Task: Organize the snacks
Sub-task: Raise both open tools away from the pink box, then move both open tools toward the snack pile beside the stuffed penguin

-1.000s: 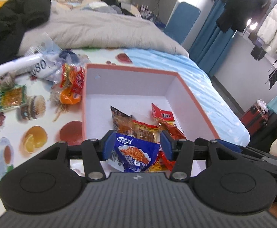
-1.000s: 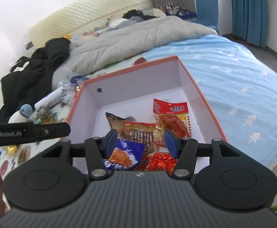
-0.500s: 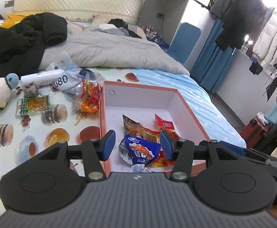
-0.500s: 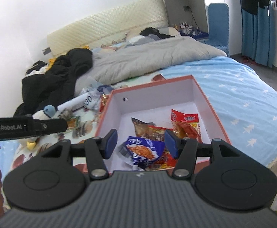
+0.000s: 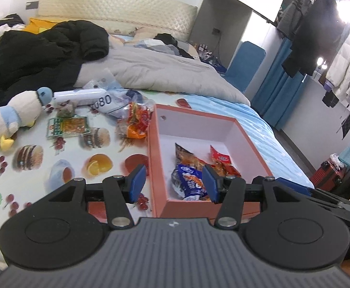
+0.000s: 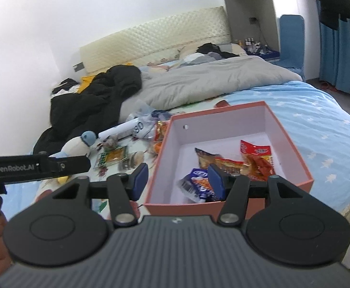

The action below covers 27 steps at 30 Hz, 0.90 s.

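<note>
Hovering before the box (image 5: 251, 139), the left gripper (image 5: 173, 184) and right gripper (image 6: 177, 180) both stood half open, holding nothing; snacks (image 5: 191, 177) lay inside the box. More packets (image 5: 136, 122) lay on the bed just beside its left wall.

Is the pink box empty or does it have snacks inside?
Not empty. The box holds several snack packets, including a blue one and red ones; much of its white floor is bare.

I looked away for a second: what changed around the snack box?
Both grippers, left and right, pulled back and up from the orange box, open and empty throughout. The blue snack packet and the other packets stayed inside.
</note>
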### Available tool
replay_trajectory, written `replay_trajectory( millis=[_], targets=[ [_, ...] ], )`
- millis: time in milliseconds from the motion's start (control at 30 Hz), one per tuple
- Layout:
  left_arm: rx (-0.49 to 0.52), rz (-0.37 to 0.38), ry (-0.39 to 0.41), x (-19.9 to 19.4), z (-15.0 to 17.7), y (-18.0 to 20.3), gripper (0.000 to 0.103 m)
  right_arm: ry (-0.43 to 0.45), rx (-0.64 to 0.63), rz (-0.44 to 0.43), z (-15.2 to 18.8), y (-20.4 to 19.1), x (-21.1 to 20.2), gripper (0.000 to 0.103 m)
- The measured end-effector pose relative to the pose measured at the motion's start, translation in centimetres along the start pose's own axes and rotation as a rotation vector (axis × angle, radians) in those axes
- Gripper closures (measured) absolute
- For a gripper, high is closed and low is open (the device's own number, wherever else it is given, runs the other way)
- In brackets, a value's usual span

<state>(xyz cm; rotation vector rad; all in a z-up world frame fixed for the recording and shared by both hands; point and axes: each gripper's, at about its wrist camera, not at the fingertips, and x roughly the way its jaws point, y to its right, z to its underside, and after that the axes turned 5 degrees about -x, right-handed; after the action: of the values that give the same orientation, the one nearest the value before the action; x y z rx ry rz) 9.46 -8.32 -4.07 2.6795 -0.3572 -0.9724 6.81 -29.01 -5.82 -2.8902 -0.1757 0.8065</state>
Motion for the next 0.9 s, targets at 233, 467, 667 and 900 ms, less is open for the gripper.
replay_trajectory(
  millis=[233,467,667,900],
  targets=[
    [-0.031,-0.041,0.003,-2.1,1.5,-2.4,0.045,-0.016,-0.038,-0.053,1.2,-2.9,0.0,0.046],
    [-0.076,-0.088,0.006,-4.0,2.9,-5.7,0.045,-0.05,-0.061,-0.101,2.7,-5.3,0.0,0.046],
    [-0.122,-0.121,-0.003,-4.3,3.6,-7.8,0.045,-0.082,-0.088,-0.136,3.3,-7.0,0.5,0.046],
    [-0.124,-0.127,-0.009,-3.2,3.0,-8.5,0.045,-0.093,-0.091,-0.136,3.1,-7.3,1.3,0.046]
  ],
)
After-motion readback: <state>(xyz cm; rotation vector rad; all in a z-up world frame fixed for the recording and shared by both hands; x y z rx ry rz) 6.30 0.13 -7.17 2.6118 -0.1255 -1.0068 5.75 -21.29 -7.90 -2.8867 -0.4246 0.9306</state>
